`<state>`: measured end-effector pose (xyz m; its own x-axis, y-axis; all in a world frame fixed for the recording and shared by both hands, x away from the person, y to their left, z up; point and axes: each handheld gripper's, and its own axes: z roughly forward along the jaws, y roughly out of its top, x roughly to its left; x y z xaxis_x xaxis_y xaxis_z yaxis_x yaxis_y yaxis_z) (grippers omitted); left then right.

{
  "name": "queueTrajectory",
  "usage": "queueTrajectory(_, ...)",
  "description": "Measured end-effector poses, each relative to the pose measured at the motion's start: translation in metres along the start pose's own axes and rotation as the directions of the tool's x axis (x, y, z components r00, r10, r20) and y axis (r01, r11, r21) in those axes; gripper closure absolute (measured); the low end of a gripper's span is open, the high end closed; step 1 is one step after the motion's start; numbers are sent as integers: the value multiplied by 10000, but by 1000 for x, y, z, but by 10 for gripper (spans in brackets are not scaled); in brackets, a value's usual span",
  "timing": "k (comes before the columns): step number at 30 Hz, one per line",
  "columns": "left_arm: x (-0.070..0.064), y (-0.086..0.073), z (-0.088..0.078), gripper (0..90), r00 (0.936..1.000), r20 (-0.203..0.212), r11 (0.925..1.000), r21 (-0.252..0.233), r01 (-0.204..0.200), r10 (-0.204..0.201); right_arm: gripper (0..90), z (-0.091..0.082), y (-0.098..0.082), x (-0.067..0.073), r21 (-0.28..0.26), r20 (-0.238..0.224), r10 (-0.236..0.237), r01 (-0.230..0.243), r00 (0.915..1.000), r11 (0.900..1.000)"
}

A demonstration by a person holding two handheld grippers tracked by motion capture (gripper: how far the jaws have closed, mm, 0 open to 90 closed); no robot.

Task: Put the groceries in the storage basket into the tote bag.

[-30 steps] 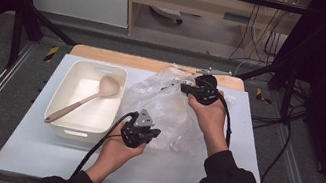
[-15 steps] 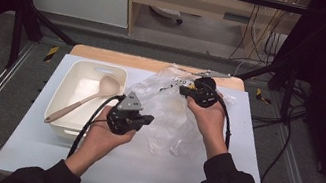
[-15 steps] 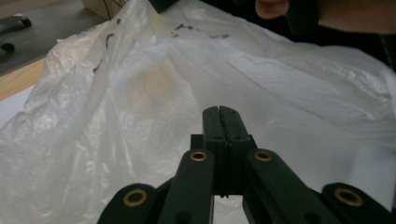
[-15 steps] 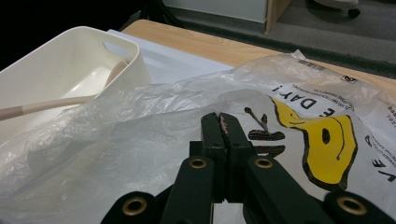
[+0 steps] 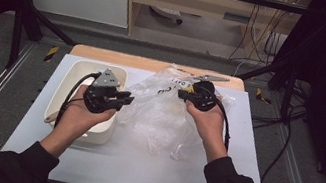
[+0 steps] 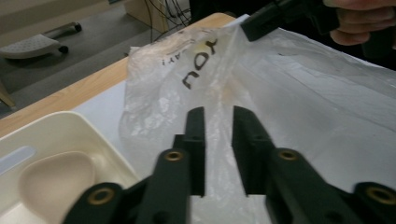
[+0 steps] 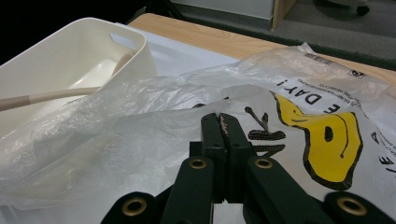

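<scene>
The plastic bag [image 5: 162, 112] lies crumpled on the white table [image 5: 137, 168], just right of the cream bin [image 5: 72, 75] that holds a wooden spoon [image 7: 56, 95]. The right gripper [image 5: 182, 94] has its jaws pressed together on a fold of the bag's film near the printed upper edge, seen pinched between its pads in the right gripper view, beside the yellow print [image 7: 327, 135]. The left gripper [image 5: 128, 98] hangs over the bin's right rim, beside the bag; its jaws have just been opening and stand a little apart, with nothing pressed between them, the bag's film showing beyond the gap in the left gripper view.
</scene>
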<state>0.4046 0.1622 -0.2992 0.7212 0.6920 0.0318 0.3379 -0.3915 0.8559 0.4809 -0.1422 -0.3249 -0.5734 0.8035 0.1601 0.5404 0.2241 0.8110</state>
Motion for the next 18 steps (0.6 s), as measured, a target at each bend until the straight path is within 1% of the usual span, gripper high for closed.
queueTrajectory(1, 3, -1, -1, 667, 9999, -84, 9999, -58, 123, -124, 900, 0, 0, 0, 1, -14, -2, 2, 10000, 10000)
queueTrajectory(2, 7, -2, -2, 619, 9996, -119, 9997, 14, 249, -249, 900, -1, -1, 0, -6, -8, 3, -3, 10000, 10000)
queueTrajectory(3, 9, -3, -3, 584, 9992, -86, 9992, 28, 396, -396, 900, -1, -1, 0, 7, -10, 7, -7, 10000, 10000)
queueTrajectory(6, 16, -6, -6, 469, 9981, -194, 9983, 58, 585, -583, 900, -1, -2, 0, 39, -20, -14, 14, 10000, 10000)
queueTrajectory(10, 26, -10, -8, 368, 9964, -366, 9971, 40, 760, -758, 900, -1, -4, -2, 62, -32, -2, 2, 10000, 10000)
queueTrajectory(11, 29, -11, -9, 332, 9961, -435, 9970, 78, 771, -767, 900, -1, -4, -2, 74, -14, -1, 1, 10000, 10000)
queueTrajectory(13, 35, -13, -11, 288, 9955, -571, 9972, -16, 753, -753, 900, -1, -5, -2, 92, -28, -1, 1, 10000, 10000)
queueTrajectory(14, 38, -14, -12, 262, 9942, -621, 9962, -93, 869, -873, 900, 0, -5, -2, 93, -39, -10, 10, 10000, 10000)
queueTrajectory(16, 45, -16, -15, 198, 9929, -722, 9956, -56, 940, -942, 900, 0, -5, -2, 120, -33, 5, -5, 10000, 9999)
queueTrajectory(18, 51, -19, -18, 152, 9898, -858, 9935, -140, 1126, -1134, 900, 0, -6, -2, 120, -31, 16, -16, 10000, 9999)
